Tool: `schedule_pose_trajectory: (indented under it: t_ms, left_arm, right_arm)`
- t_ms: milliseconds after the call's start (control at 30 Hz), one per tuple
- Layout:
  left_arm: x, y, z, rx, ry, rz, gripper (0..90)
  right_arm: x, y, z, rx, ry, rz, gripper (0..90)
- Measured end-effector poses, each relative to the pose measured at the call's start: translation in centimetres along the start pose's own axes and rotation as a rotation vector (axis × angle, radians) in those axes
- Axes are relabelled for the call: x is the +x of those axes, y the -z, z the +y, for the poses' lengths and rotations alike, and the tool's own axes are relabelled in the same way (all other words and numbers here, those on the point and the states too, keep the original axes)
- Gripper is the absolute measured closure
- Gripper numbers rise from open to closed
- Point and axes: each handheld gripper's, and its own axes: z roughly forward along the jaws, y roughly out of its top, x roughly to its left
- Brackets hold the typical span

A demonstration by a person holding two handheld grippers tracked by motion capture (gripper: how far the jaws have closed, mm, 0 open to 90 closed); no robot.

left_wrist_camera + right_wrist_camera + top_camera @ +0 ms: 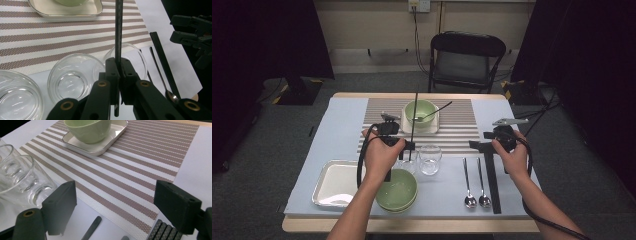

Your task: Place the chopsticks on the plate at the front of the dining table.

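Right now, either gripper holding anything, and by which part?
Left gripper is shut on a black chopstick, near its lower end. Right gripper is open and holds nothing.

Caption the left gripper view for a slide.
Left tongs shut on a thin dark stick held upright above clear glasses, striped mat behind.

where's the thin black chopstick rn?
The thin black chopstick stands upright, clamped in the left hand-held gripper. In the high view it rises left of centre, just behind the clear glass cups and before the striped placemat.
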Motion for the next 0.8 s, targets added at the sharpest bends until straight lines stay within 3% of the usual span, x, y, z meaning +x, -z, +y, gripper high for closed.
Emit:
schedule_pose_trajectory:
  t_ms: [800]
  left_arm:
    - [0.8, 0.6, 0.5, -0.001, 0.016, 0.02, 87.0]
  right_arm:
    - [-1.5, 0.5, -1.6, 0.004, -0.015, -0.024, 18.2]
